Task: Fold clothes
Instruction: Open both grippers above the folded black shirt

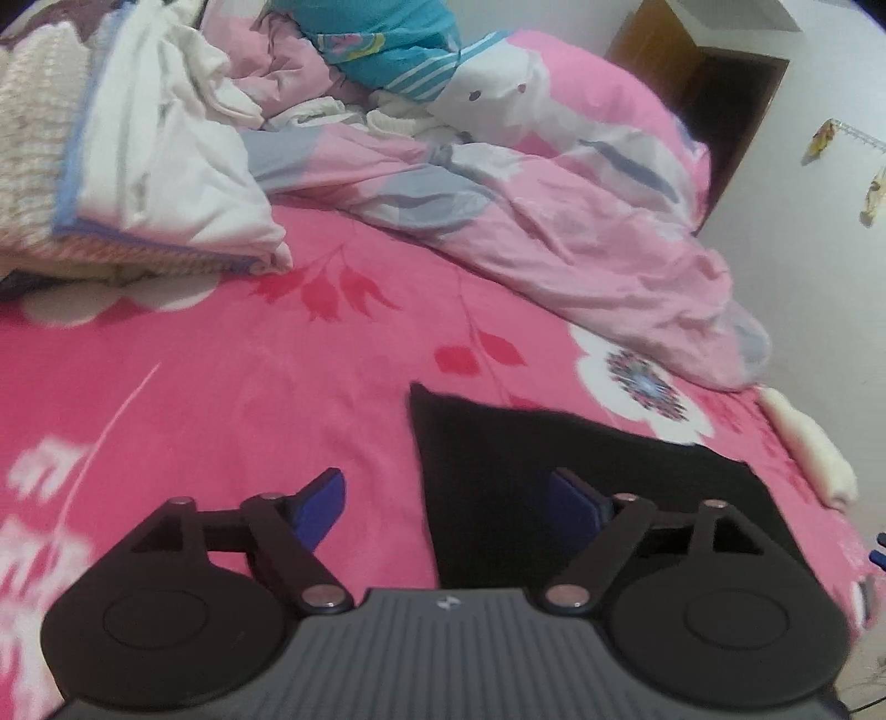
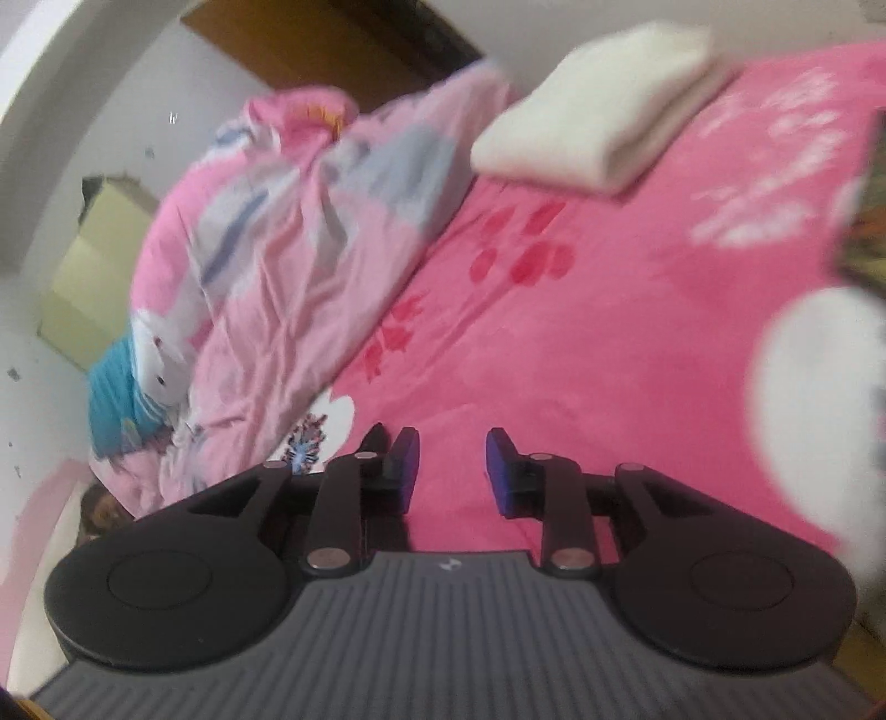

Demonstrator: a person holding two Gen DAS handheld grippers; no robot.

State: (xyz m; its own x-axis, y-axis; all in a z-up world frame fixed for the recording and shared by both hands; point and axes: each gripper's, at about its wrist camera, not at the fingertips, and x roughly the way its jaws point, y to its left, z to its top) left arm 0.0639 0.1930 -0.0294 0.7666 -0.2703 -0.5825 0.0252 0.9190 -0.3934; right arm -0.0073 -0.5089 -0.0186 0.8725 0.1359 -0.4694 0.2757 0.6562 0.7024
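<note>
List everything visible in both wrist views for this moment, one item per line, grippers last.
bed sheet: 1, bright pink with white and red flowers, covers the bed.
black garment: 1, black, flat on the sheet, under the left gripper's right-hand finger.
cream folded cloth: 1, cream, folded, on the sheet near the far edge in the right wrist view.
quilt: 1, pale pink with grey and white patches, bunched along the bed's far side.
white bedding: 1 pile, white with a blue edge, far left of the left wrist view.
teal cloth: 1, teal, at the head of the bed.
wooden furniture: 1, brown, against the wall.
left gripper: 1, black with blue pads, wide open, empty.
right gripper: 1, black with blue pads, partly open, empty.
</note>
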